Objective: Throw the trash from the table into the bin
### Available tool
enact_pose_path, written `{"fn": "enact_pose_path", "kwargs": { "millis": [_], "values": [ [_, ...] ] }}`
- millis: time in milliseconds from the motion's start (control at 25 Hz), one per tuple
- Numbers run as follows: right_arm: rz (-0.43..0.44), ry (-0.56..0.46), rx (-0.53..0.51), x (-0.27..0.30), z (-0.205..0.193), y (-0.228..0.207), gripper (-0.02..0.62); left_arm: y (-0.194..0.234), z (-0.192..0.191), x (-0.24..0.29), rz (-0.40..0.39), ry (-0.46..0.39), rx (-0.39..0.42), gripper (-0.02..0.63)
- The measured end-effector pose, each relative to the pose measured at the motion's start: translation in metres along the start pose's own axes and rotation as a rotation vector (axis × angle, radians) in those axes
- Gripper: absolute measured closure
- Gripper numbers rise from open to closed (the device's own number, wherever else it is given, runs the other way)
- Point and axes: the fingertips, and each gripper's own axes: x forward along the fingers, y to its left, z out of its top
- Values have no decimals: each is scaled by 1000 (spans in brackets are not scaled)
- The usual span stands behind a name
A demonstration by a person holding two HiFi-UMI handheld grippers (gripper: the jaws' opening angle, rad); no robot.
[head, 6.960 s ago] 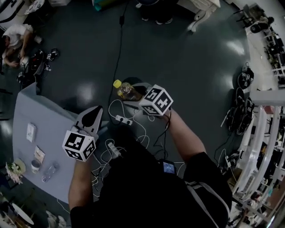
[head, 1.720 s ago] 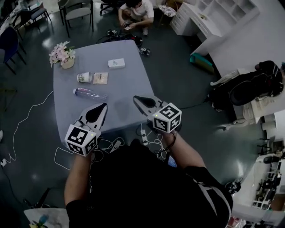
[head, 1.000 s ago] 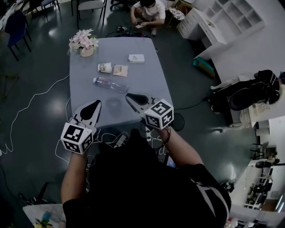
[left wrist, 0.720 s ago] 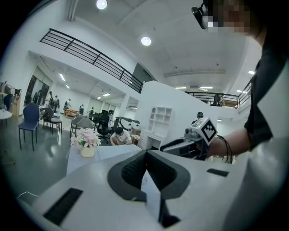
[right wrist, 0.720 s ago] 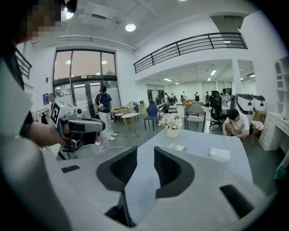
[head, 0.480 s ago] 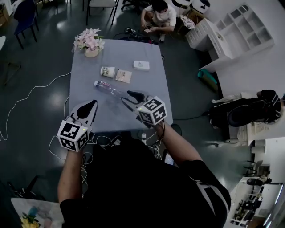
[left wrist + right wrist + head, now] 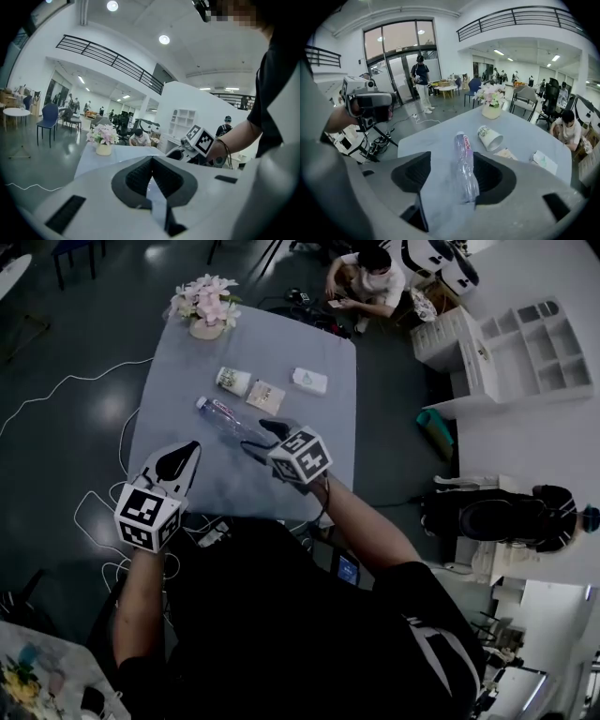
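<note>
right gripper (image 7: 261,437) has dropped toward the table (image 7: 281,343), jaws just opening wide astride the ungripped bottle (image 7: 223,415); it, cup (image 7: 232,381), wrapper (image 7: 265,397) and box (image 7: 309,382) remain unbinned.

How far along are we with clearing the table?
Done: nothing I can confirm; the bin is out of view. In hand: the right gripper has its jaws apart, just opened, either side of the bottle on the table, not yet gripping it. The left gripper is shut and empty. Left: the bottle, cup, packet and white box all lie on the table.
</note>
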Motion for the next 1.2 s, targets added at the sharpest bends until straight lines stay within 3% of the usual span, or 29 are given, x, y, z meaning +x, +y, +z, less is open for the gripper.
{"fn": "enact_pose_path", "kwargs": {
  "millis": [440,600,1000,1200],
  "values": [
    [96,278,-123,87,-25,-18,314,44,-19,9,90,2,-78,592],
    [94,383,-170,107,-38,-24,291,51,-25,9,111,12,-104,592],
    [126,492,-39,138,-57,-42,288,52,-34,9,138,28,-128,592],
    [146,528,-25,148,-62,-37,290,56,-33,4,157,33,-133,592]
  ]
}}
